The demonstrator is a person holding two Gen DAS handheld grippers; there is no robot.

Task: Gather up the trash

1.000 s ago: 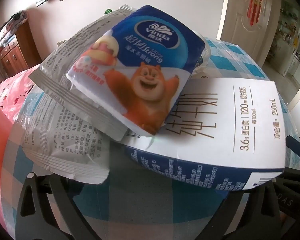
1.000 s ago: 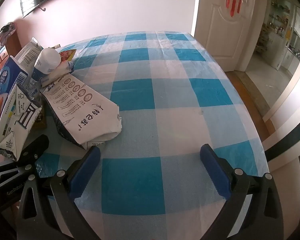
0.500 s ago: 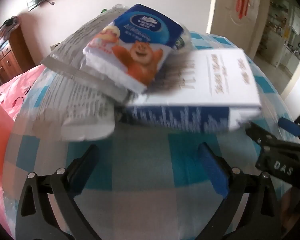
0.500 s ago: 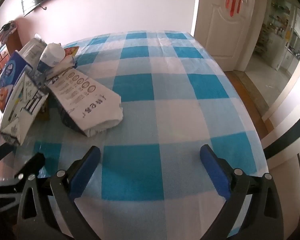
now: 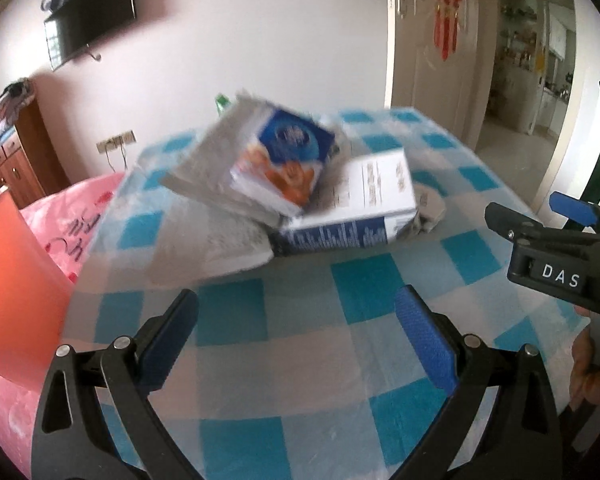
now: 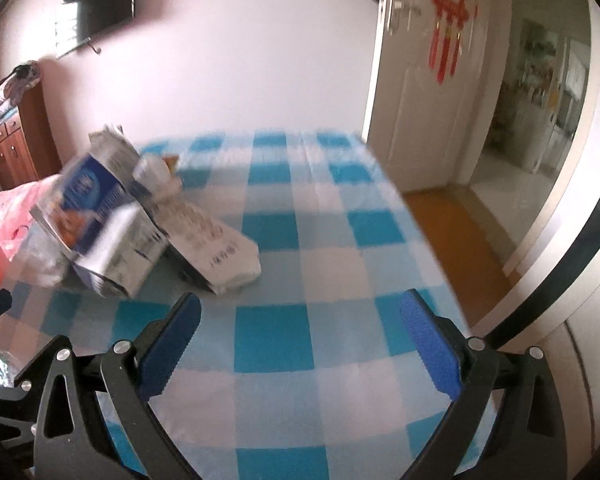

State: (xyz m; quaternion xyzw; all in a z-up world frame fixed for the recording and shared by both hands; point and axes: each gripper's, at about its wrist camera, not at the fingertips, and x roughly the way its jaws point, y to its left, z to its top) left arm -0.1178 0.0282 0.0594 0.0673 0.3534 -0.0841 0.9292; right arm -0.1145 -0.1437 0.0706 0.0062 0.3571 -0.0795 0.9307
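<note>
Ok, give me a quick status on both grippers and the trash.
Left gripper open, empty. Right gripper open, empty. Trash pile on checked table, untouched. Nothing in the way.

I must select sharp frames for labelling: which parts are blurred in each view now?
Left wrist view: trash pile smeared, left gripper sharp, straight lines bent by fisheye. Right wrist view: pile and tablecloth smeared, right gripper sharp.
</note>
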